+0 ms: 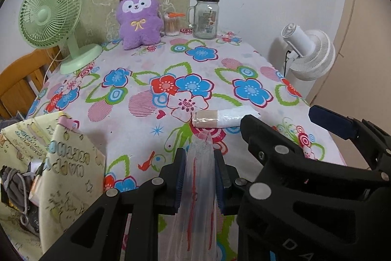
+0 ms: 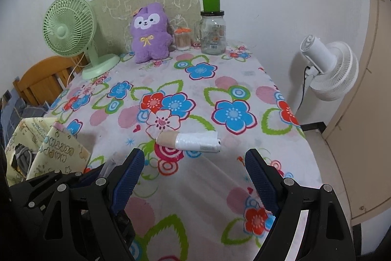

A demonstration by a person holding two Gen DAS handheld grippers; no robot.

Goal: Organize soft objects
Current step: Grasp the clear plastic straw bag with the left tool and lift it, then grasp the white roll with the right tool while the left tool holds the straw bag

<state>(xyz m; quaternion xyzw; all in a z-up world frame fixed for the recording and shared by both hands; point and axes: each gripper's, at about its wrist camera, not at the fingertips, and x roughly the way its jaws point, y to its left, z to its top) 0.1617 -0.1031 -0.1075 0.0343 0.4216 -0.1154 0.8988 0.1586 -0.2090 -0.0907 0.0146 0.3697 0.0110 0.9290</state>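
My left gripper (image 1: 199, 177) is shut on a clear plastic bag (image 1: 199, 199) with red markings, held upright above the table's front edge. My right gripper (image 2: 194, 170) is open and empty; in the left wrist view (image 1: 278, 119) it hangs just right of the bag. A roll of plastic bags (image 2: 189, 140) with a tan core lies on the flowered tablecloth (image 2: 195, 187) just beyond the right fingertips; it also shows in the left wrist view (image 1: 220, 118). A purple plush toy (image 2: 149, 37) sits upright at the back; it also shows in the left wrist view (image 1: 139, 18).
A yellow printed box (image 1: 56, 170) with grey cloth inside stands at the front left. A green desk fan (image 2: 73, 33), a cotton swab jar (image 2: 182, 39) and a glass mug jar (image 2: 213, 33) stand at the back. A white fan (image 2: 327, 65) stands right of the table.
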